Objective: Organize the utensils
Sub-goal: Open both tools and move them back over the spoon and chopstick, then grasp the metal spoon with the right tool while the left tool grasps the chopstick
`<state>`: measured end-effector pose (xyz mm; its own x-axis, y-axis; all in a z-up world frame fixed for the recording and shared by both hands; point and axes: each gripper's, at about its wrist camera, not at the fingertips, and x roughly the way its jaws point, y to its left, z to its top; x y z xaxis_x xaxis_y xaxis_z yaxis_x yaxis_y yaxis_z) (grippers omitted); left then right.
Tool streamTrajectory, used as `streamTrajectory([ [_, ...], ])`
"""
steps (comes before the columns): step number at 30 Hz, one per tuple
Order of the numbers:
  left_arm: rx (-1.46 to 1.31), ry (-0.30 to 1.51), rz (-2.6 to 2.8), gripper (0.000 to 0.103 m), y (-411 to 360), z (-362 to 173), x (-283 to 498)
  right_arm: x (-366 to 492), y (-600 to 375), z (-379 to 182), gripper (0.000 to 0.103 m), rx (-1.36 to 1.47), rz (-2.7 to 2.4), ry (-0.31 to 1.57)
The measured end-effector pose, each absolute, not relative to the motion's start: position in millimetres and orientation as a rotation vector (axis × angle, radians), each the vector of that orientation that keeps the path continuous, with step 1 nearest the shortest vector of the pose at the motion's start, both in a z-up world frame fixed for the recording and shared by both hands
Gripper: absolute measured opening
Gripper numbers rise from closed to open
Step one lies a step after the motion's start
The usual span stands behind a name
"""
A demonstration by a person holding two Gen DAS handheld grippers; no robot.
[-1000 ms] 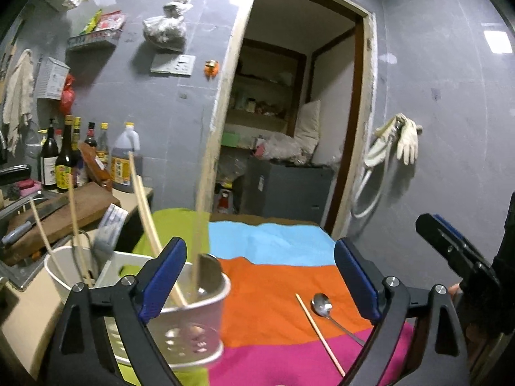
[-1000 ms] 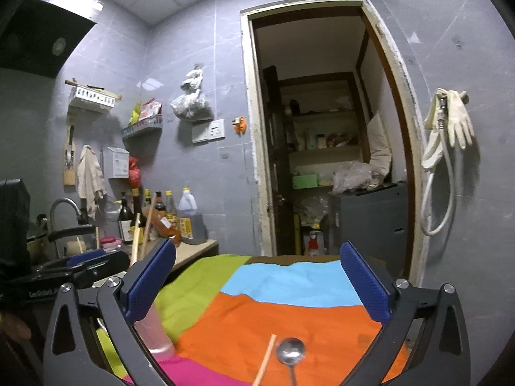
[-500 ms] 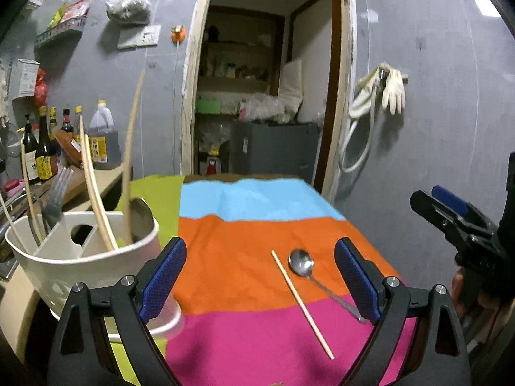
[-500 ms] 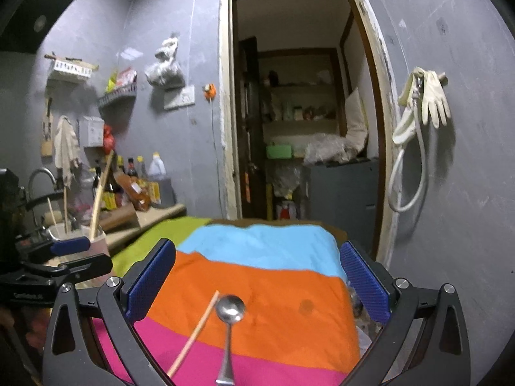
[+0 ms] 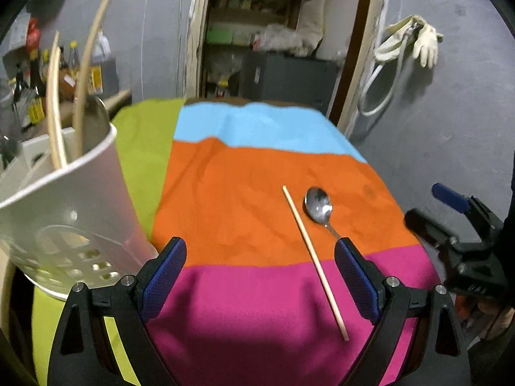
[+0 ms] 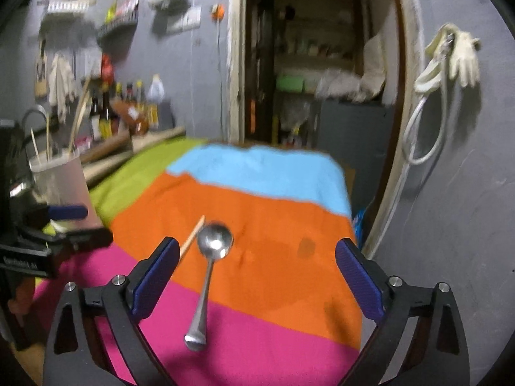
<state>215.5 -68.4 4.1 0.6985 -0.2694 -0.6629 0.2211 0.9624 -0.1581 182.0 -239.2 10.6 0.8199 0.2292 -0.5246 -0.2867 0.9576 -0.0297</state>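
Observation:
A metal spoon (image 5: 318,207) and a single wooden chopstick (image 5: 313,254) lie side by side on the striped cloth (image 5: 231,199). A white utensil holder (image 5: 64,206) with chopsticks and a utensil in it stands at the left. My left gripper (image 5: 257,276) is open and empty above the pink stripe, left of the chopstick. My right gripper (image 6: 256,276) is open and empty, just above the spoon (image 6: 210,263), which lies between its fingers; the chopstick (image 6: 192,237) sits to its left. The holder shows in the right wrist view (image 6: 61,186) at the left.
Bottles (image 6: 128,112) and a cutting board stand on the counter behind the holder. An open doorway (image 6: 315,64) with shelves is beyond the table. Rubber gloves and a hose (image 6: 450,61) hang on the right wall. The table's right edge drops off near the wall.
Both grippers have tilted down and moved closer to the table. The left one swung right, away from the holder. The spoon now lies between the right gripper's fingers.

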Motion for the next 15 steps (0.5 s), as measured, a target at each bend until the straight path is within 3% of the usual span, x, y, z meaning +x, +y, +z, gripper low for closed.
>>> streamTrajectory([
  [7, -0.08, 0.863, -0.27, 0.09, -72.3, -11.5, 237.5, 208.6, -233.2, -19.3, 0.087, -0.16, 0.33, 0.76],
  [15, -0.138, 0.922, -0.257, 0.09, -61.9, -18.9, 252.1, 226.2, -224.1, -40.7, 0.077, -0.204, 0.386, 0.858],
])
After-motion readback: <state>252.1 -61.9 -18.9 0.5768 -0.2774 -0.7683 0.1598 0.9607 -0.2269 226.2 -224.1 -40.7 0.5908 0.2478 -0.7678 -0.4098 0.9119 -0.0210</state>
